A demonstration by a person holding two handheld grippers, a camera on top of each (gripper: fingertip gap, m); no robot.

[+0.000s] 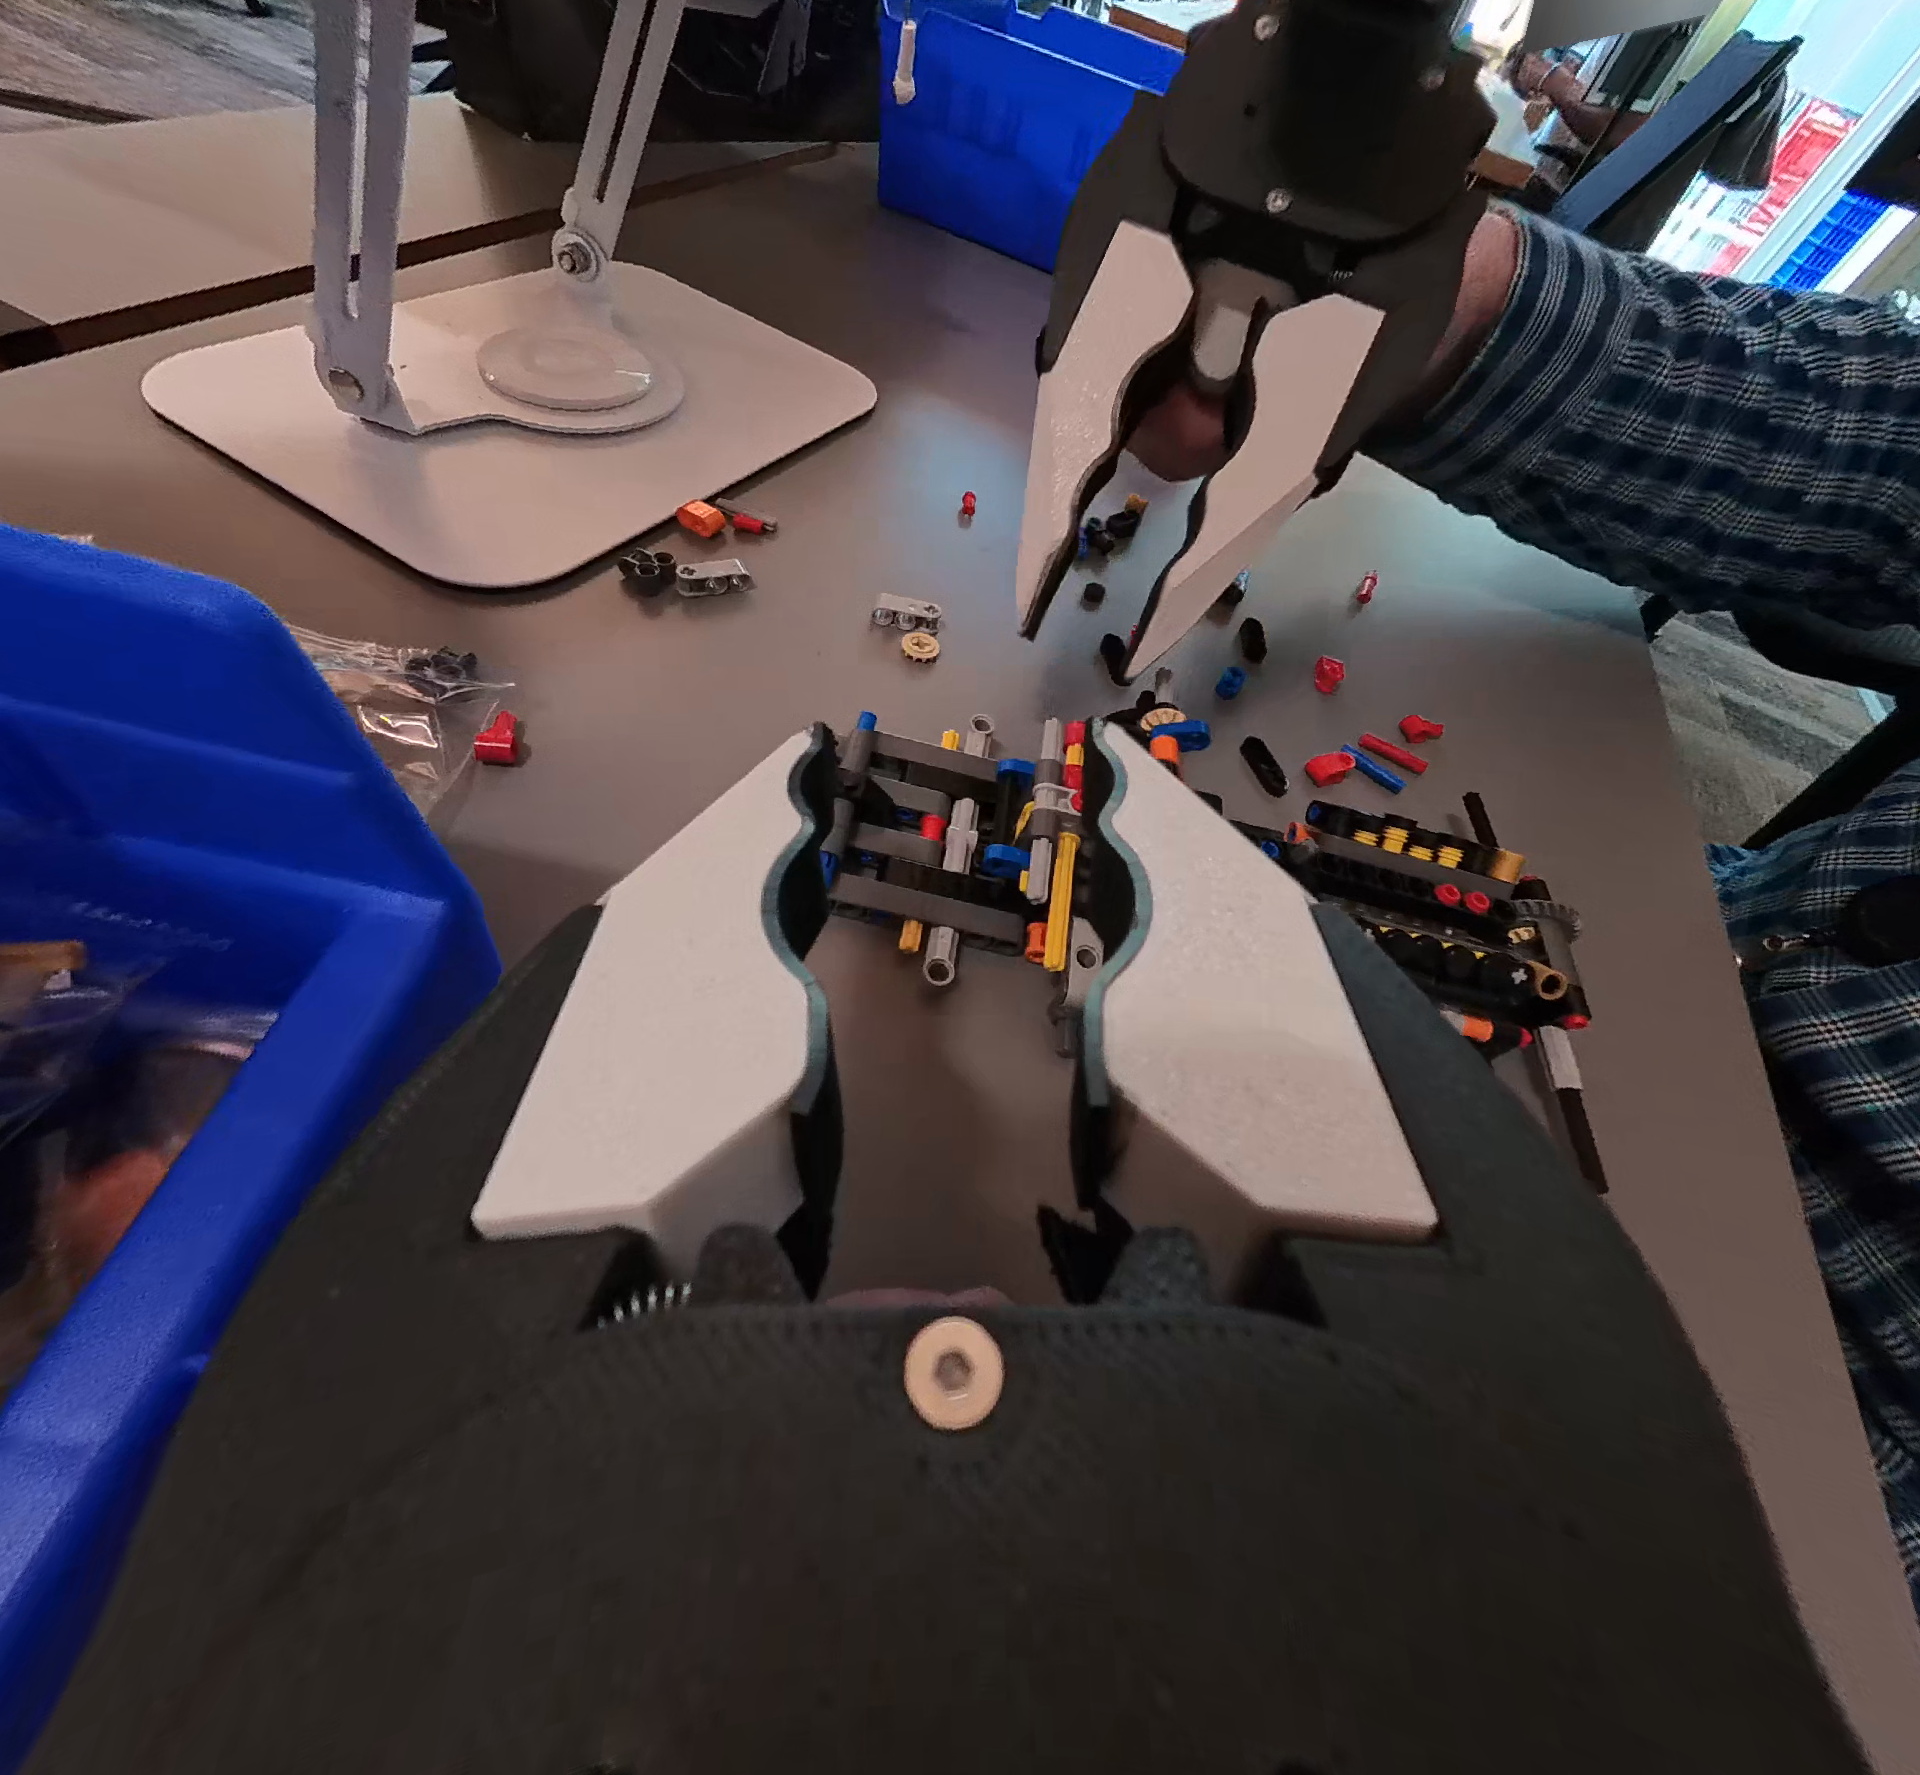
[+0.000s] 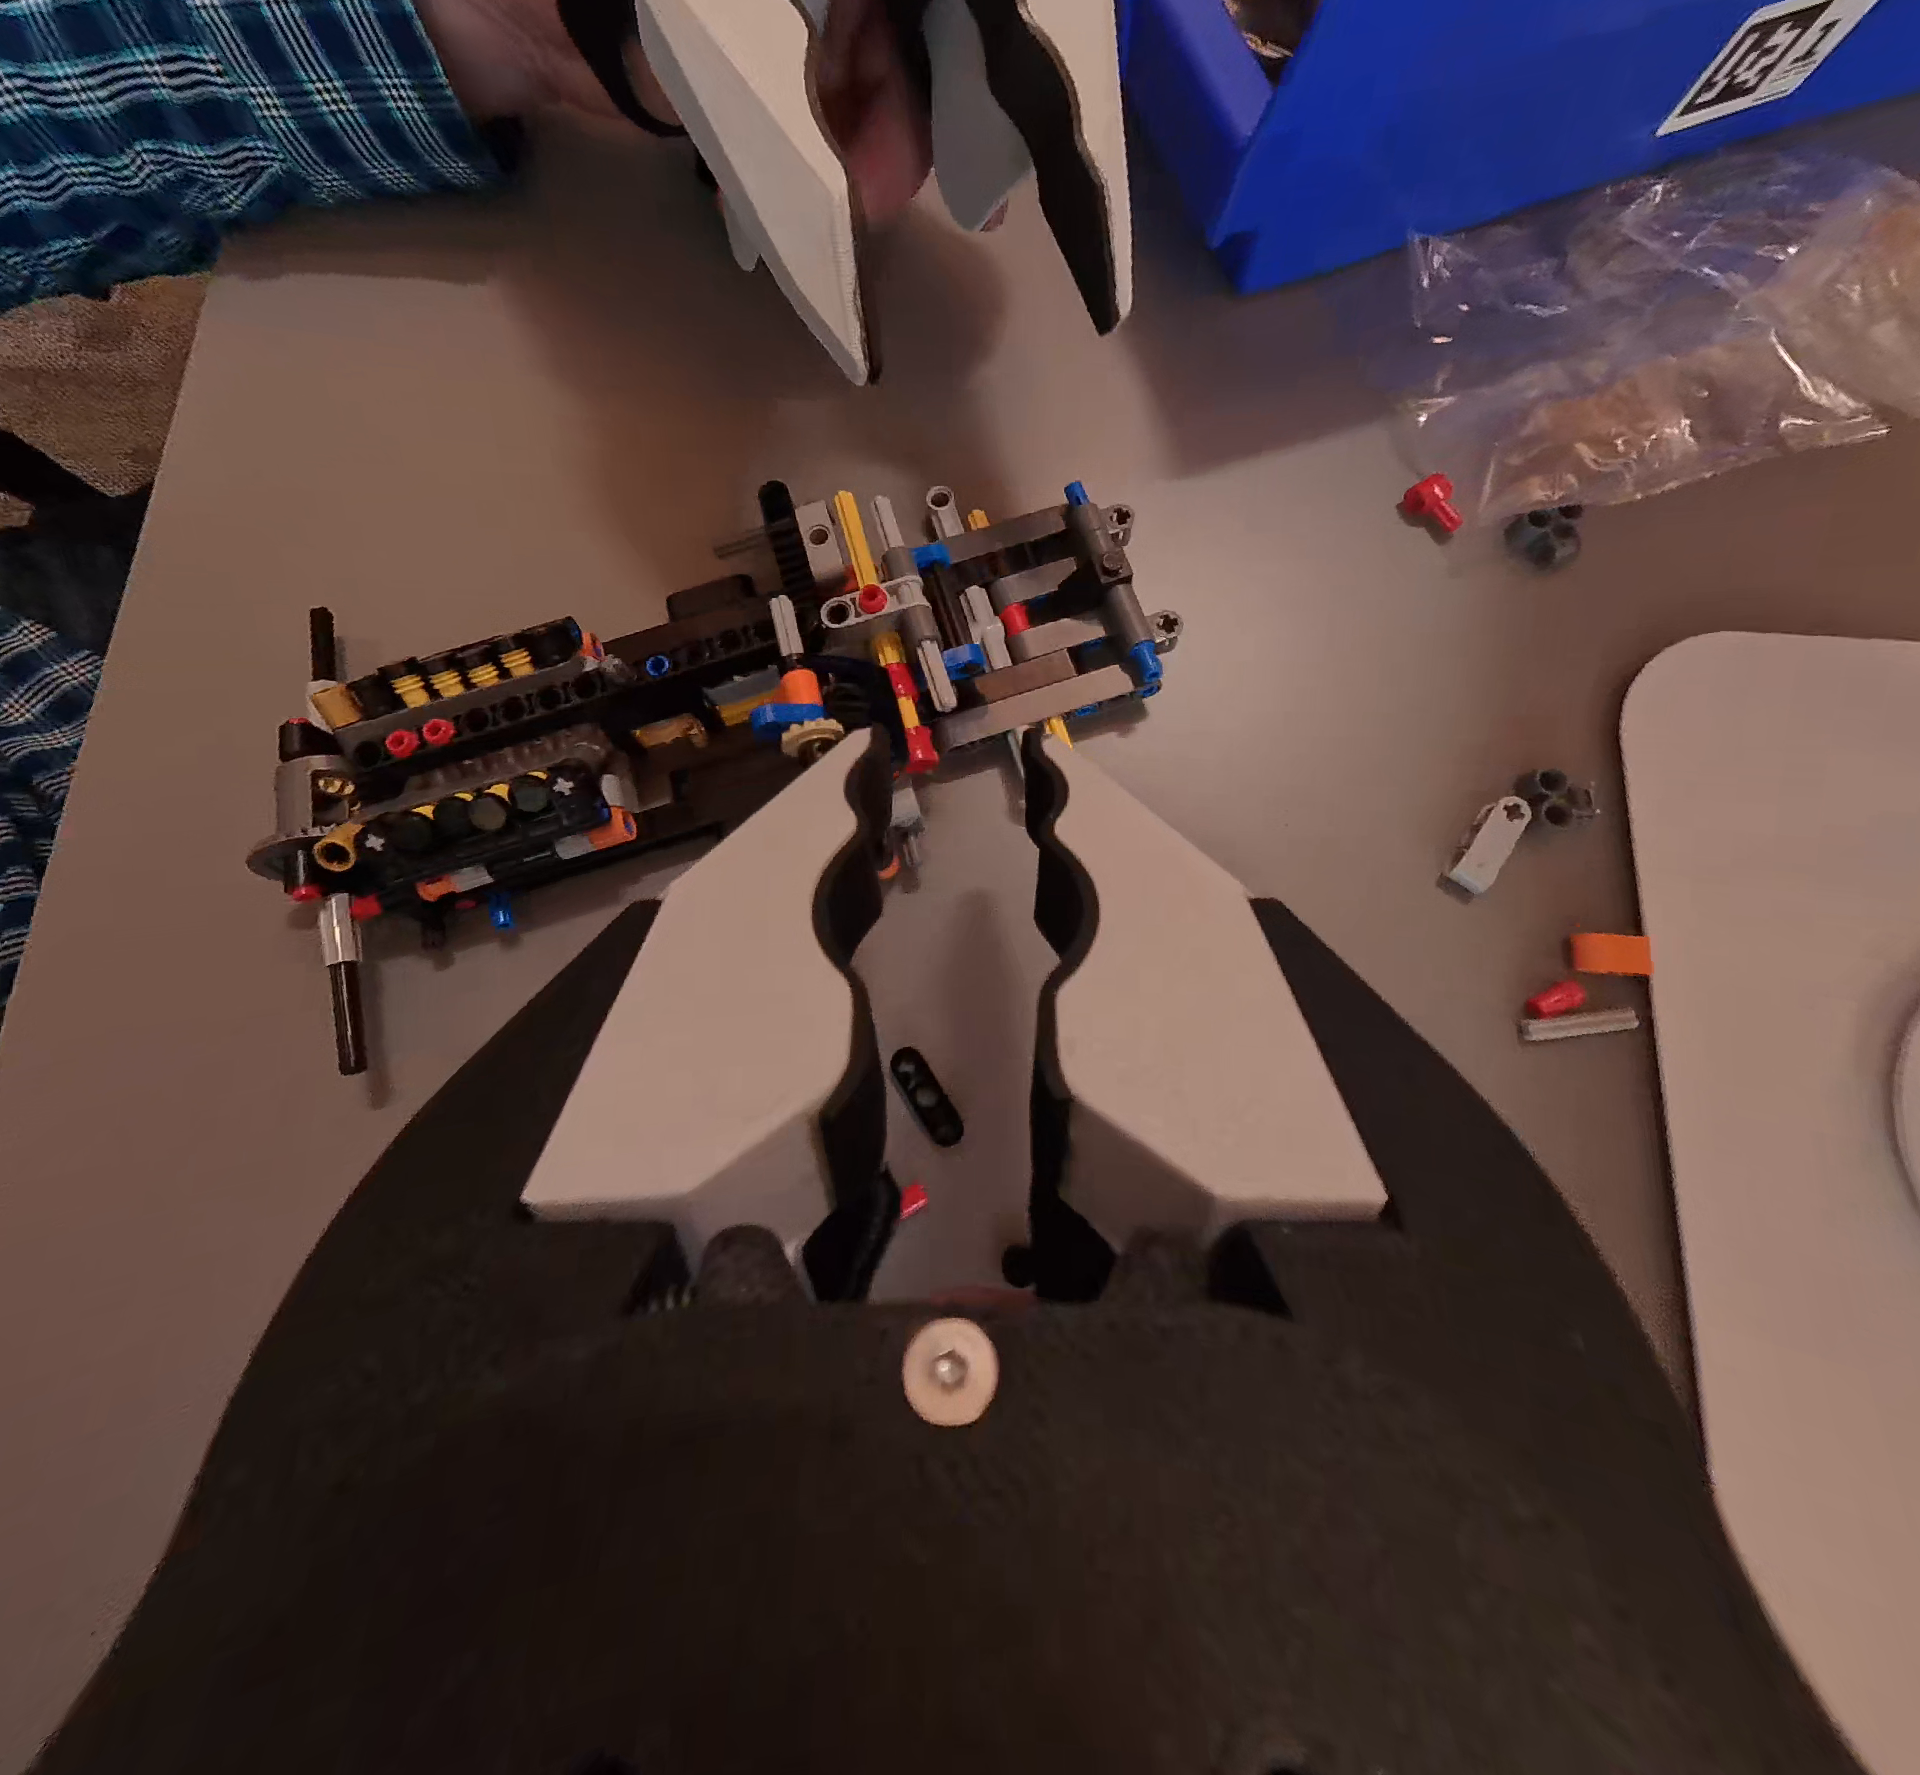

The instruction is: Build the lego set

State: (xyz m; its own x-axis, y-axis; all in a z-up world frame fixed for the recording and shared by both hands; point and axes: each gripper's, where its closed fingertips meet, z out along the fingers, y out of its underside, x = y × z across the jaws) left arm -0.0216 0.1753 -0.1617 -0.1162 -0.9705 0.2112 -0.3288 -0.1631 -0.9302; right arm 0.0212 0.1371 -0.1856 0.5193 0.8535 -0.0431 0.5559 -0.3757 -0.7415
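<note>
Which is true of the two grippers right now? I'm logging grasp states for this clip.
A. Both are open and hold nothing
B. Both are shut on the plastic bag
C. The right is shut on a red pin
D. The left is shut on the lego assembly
A: the left gripper and the right gripper both show a clear gap between their fingers, poised over the lego assembly on the table with nothing clamped.

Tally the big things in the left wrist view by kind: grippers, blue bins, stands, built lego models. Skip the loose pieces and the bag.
Grippers: 2 (left gripper, right gripper)
Blue bins: 2 (near, far)
White stand: 1
Lego model: 1
Total: 6
</note>
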